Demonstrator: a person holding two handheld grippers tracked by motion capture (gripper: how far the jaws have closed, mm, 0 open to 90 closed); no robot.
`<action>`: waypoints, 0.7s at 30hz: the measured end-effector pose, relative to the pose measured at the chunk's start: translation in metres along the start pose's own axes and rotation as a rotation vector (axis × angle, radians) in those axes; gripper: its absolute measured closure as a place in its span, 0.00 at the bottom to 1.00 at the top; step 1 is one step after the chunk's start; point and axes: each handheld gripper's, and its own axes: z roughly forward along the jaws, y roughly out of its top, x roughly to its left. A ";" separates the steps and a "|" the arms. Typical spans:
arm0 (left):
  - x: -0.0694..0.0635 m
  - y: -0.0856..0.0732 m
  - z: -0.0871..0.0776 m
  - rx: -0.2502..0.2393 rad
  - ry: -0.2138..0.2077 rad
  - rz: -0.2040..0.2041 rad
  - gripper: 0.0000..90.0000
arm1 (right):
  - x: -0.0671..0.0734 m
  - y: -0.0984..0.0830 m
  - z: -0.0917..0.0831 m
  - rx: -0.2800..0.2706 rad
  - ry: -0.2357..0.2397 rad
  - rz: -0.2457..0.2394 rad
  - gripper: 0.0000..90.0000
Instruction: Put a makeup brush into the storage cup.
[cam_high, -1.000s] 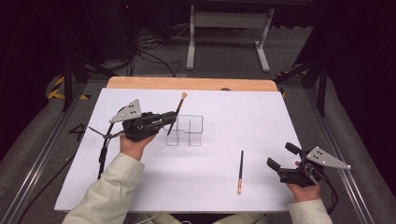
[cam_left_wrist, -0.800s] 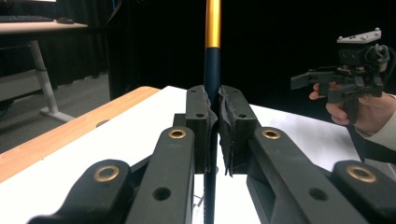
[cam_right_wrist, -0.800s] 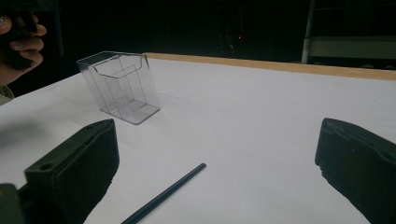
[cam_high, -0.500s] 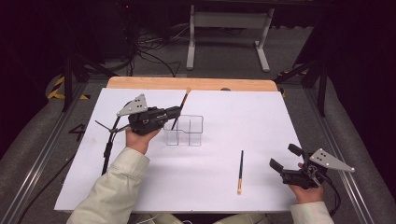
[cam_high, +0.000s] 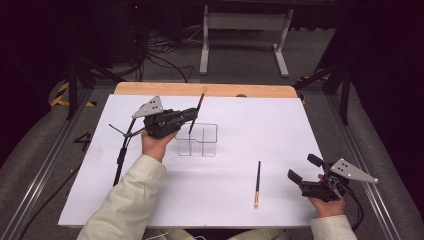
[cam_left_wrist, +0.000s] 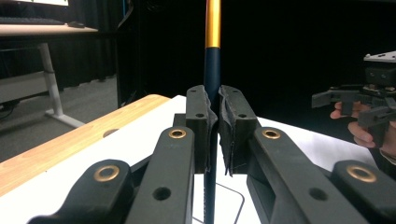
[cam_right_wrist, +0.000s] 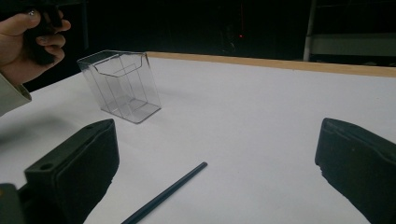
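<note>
Left gripper (cam_high: 191, 114) pinches a dark brush (cam_high: 196, 111) upright over the clear holder (cam_high: 197, 139), near the table's (cam_high: 280, 125) far edge. Right gripper (cam_high: 304, 169) rests spread by the near right corner, a second brush (cam_high: 257, 183) lying just beside it.

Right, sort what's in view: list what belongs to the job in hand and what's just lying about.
In the job:
- held brush
- left gripper, shut on it
- clear divided holder
- second brush on the sheet
- right gripper, open

Lying about:
- floor cables
- white stand
</note>
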 end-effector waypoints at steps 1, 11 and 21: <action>0.000 0.000 0.001 -0.001 0.003 -0.002 0.92 | 0.000 0.000 0.000 0.000 0.000 0.001 0.00; 0.000 -0.004 0.010 0.019 0.042 0.035 0.92 | -0.001 0.000 0.000 -0.004 0.005 0.006 0.00; 0.004 -0.018 0.011 0.013 0.029 0.004 0.92 | -0.001 0.000 0.000 -0.003 0.009 0.008 0.00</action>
